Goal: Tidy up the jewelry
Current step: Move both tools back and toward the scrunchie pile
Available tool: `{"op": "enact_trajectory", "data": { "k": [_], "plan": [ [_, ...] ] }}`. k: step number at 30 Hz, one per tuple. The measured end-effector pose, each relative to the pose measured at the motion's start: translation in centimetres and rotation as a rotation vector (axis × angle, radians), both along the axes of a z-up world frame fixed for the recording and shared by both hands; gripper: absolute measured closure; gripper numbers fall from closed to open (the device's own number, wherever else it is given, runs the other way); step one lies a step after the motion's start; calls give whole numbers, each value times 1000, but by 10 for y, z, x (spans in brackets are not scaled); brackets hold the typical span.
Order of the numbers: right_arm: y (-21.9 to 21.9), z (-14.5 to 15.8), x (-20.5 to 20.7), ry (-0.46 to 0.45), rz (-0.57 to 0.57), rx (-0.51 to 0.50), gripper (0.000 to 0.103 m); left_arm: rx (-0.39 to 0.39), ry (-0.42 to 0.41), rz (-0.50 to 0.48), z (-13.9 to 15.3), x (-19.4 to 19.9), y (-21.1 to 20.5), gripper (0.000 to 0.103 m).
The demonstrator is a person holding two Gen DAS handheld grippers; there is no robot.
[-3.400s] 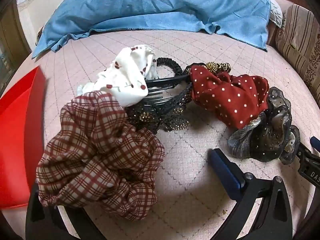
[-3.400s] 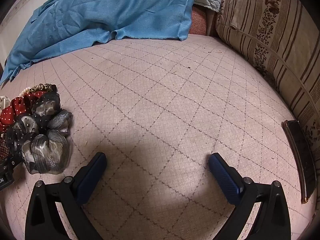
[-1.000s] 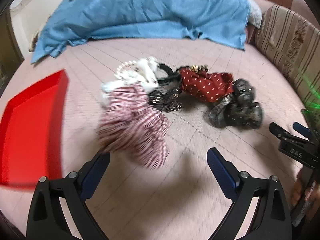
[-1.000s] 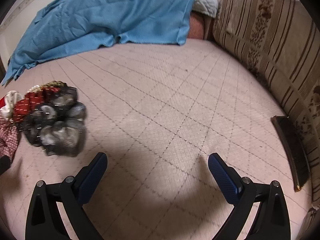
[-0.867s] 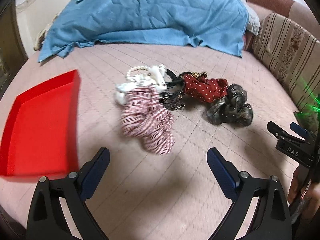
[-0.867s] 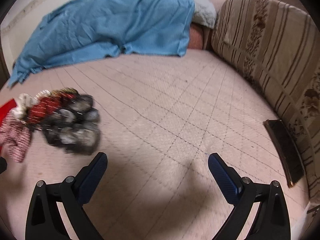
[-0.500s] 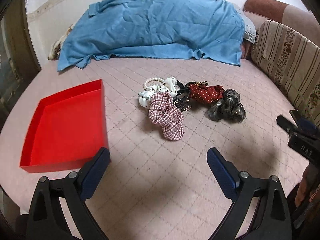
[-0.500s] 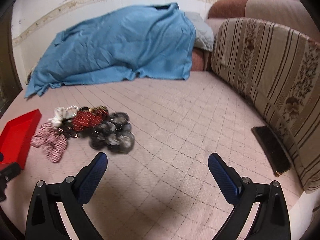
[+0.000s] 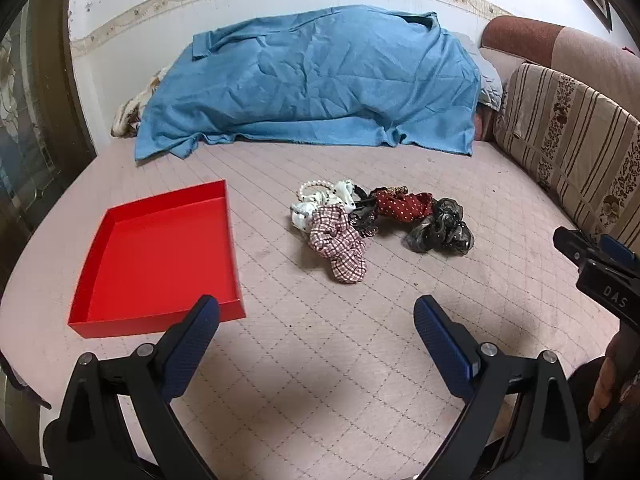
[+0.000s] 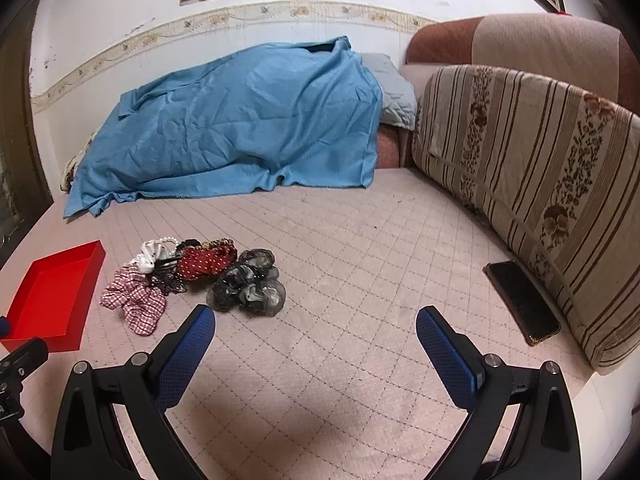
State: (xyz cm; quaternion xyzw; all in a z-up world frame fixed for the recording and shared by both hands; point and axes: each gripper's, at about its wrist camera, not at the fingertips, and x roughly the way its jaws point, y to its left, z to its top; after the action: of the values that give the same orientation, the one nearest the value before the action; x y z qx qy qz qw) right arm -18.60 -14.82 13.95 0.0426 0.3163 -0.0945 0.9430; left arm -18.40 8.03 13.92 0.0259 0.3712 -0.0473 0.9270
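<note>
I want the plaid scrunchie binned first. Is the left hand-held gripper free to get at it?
Probably yes. The left hand-held gripper is open and empty, the plaid scrunchie lies at the pile's near edge, and only bare mattress lies between them.

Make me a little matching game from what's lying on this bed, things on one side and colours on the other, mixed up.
Things:
1. tray
2. blanket
3. phone
4. checked scrunchie

Colours:
A. blue
B. black
C. plain red
D. dark red and white

Pairs: 1-C, 2-A, 3-B, 4-D
</note>
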Motion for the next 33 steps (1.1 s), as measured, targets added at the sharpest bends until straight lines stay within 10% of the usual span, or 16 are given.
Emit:
{"op": "enact_trajectory", "data": {
  "k": [16, 33],
  "plan": [
    [22, 14, -5, -36, 76, 7, 3, 39, -35, 19, 6, -9, 7, 6],
    [1, -43, 57, 134, 143, 141, 24, -5, 48, 31, -21, 47, 36, 7]
  ]
}}
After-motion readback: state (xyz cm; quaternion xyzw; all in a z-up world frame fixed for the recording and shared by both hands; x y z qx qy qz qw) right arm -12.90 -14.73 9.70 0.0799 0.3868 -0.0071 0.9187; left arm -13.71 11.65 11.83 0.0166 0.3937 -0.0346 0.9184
